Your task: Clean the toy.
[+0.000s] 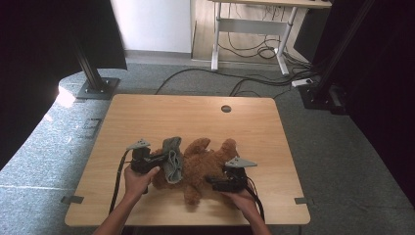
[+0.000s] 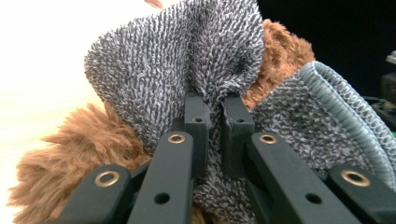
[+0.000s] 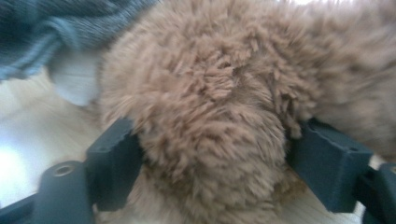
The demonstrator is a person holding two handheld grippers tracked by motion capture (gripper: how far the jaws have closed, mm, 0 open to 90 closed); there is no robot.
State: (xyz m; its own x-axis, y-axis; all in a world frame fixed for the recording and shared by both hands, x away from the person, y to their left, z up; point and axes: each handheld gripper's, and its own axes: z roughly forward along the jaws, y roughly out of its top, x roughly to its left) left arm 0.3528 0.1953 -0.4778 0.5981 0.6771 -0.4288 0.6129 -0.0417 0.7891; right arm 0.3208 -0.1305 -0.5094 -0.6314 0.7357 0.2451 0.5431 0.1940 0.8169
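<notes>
At centre frame the left gripper (image 2: 215,135) pinches the grey knit cloth (image 2: 187,60) over the teddy bear (image 1: 203,164), whose limb the right gripper (image 3: 219,163) clasps half-wide, dressing barely begun

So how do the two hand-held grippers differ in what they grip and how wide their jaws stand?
The left hand-held gripper pinches a fold of the grey knitted garment, jaws nearly together; the right hand-held gripper has its jaws spread wide around a thick limb of the brown teddy bear. In the high view, the left sits at the bear's left side, the right at its right. Both work on the same bear on the wooden table.
</notes>
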